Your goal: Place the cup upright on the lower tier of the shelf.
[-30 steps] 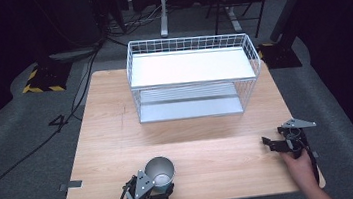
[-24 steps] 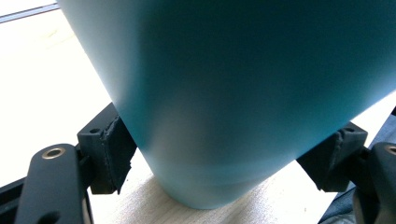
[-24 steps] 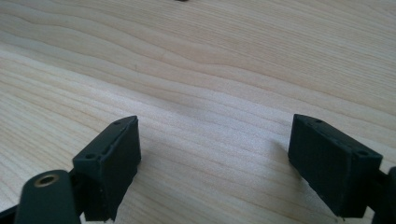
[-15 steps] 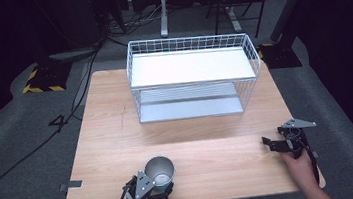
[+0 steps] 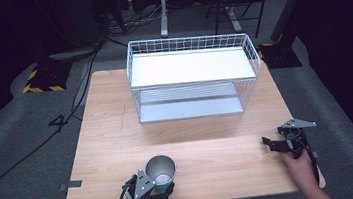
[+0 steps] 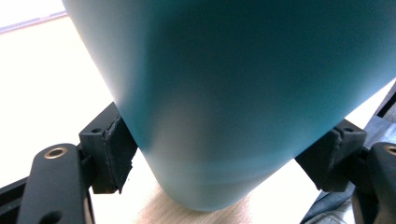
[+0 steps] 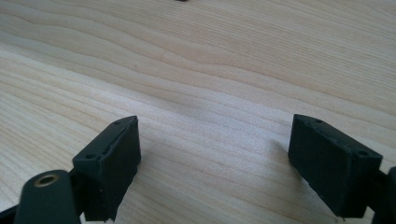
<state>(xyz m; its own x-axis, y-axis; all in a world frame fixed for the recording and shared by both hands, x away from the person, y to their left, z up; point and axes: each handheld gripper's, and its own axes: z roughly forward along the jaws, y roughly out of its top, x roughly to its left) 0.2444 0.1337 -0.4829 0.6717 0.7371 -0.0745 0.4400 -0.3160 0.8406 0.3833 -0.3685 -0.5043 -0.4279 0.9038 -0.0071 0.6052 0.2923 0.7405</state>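
Table edges: the light wooden table [image 5: 118, 136] ends just behind both hands at the person's side; its left and right edges drop to grey carpet.
Open room: a wide band of bare wood runs between the two hands and forward as far as the white wire two-tier rack [image 5: 193, 80], which takes up the far middle of the table.
Rack clearance: strips of bare wood remain to the left and right of it, wider on the left.
Cup: the teal metal cup with a silver inside [image 5: 161, 170] stands upright on the wood close to the near edge, left of centre, its open mouth facing up.
Left gripper: the left black hand-held gripper [image 5: 155, 188] is right at the near edge, closed on the lower wall of the cup; in the left gripper view both pads [image 6: 116, 149] press against the teal wall [image 6: 233, 93] from either side, the base resting on the wood.
Right gripper: the right black hand-held gripper [image 5: 270, 144] rests near the right edge, well apart from the cup, jaws spread wide with only bare wood [image 7: 210, 116] between them.
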